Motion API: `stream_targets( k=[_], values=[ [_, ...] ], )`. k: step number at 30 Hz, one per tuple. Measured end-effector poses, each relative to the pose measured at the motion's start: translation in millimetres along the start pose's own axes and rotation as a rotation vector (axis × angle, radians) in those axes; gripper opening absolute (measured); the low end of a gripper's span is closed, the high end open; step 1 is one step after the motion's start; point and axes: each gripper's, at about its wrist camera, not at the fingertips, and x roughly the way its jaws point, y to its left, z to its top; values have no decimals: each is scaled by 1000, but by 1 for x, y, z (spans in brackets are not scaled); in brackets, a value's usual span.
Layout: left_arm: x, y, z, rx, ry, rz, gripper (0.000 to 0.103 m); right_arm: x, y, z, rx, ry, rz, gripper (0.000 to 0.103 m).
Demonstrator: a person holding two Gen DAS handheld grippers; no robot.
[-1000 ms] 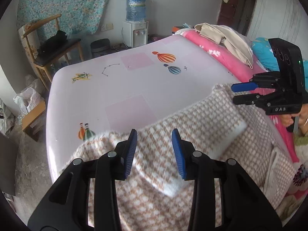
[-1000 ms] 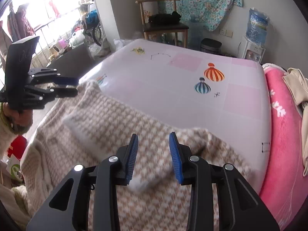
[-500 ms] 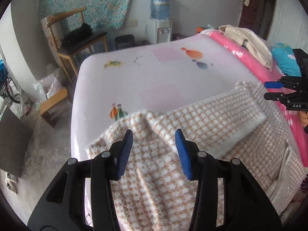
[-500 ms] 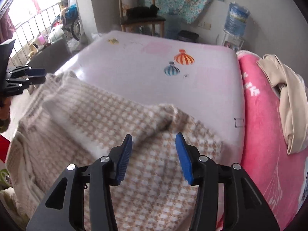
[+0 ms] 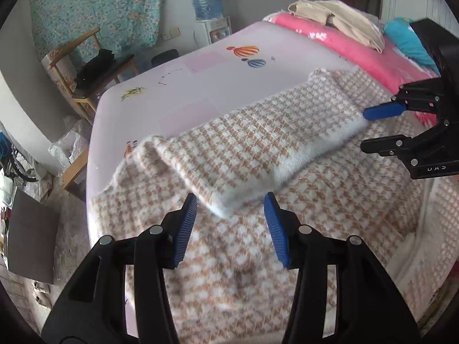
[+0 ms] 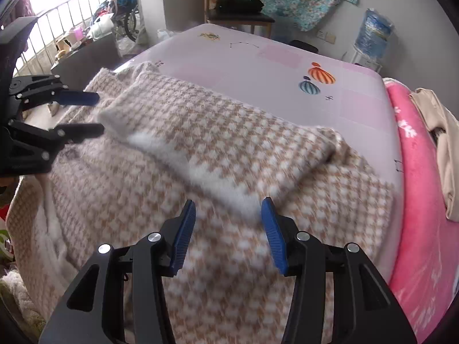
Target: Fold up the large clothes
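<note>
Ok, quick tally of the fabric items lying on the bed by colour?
Beige-and-white houndstooth knit garment: 1
Pink floral fleece blanket: 1
Cream folded cloth: 1
Turquoise fabric item: 1
Total: 4

Water dispenser (image 5: 210, 14), wooden chair (image 5: 86, 66), floral cloth (image 5: 94, 11) on wall, pink blanket (image 6: 421, 200) beside bed.

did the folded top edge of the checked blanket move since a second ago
Yes. The blanket's folded edge has come toward the camera, exposing more bed sheet below the balloon print.
</note>
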Motion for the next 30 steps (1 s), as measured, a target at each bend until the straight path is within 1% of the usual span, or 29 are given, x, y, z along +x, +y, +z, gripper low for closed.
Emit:
stream_targets(
  k=[3,4,5,6,8,10,11,13,15,17,18,19,20,21,22,23,25,27,30],
  values=[
    [-39,10,-12,-66,-54,-11,55,-34,2,-14,42,-50,28,49],
    [-53,11,-17,-86,-74,-13,61,-47,5,-19,62,-69,43,56],
    [-64,8,-21,-101,-90,-22,65,-58,9,-25,80,-86,56,60],
    [-76,5,-28,-116,-104,-34,68,-68,13,-31,94,-101,73,67],
    [-93,-6,-43,-132,-110,-65,78,-83,26,-44,108,-108,116,70],
    [-102,-24,-60,-138,-101,-84,83,-93,40,-61,108,-103,125,80],
    [-105,-34,-70,-142,-90,-86,84,-98,46,-71,107,-103,116,81],
    [-105,-52,-92,-167,-58,-73,84,-103,57,-96,127,-90,107,84],
    [-97,-68,-113,-202,-1,-66,84,-103,64,-120,175,-51,112,85],
    [-85,-83,-131,-231,51,-39,84,-97,69,-142,231,-9,115,85],
    [-78,-89,-141,-251,68,-35,84,-92,69,-150,248,9,101,85],
    [-71,-94,-148,-276,81,-22,86,-87,71,-158,263,24,59,85],
    [-66,-97,-153,-299,76,6,91,-83,72,-165,275,33,22,85],
    [-64,-97,-157,-326,51,26,94,-77,73,-170,284,37,5,85],
    [-62,-95,-159,-353,41,33,96,-70,73,-175,292,45,-12,88],
    [-60,-94,-160,-374,46,24,96,-62,73,-178,300,61,-40,91],
    [-58,-91,-161,-396,53,15,96,-56,74,-181,305,48,-66,96],
    [-59,-92,-161,-390,53,24,96,-55,77,-180,287,51,-91,97],
    [-59,-92,-161,-401,52,37,96,-54,74,-180,297,53,-80,97]
  ],
)
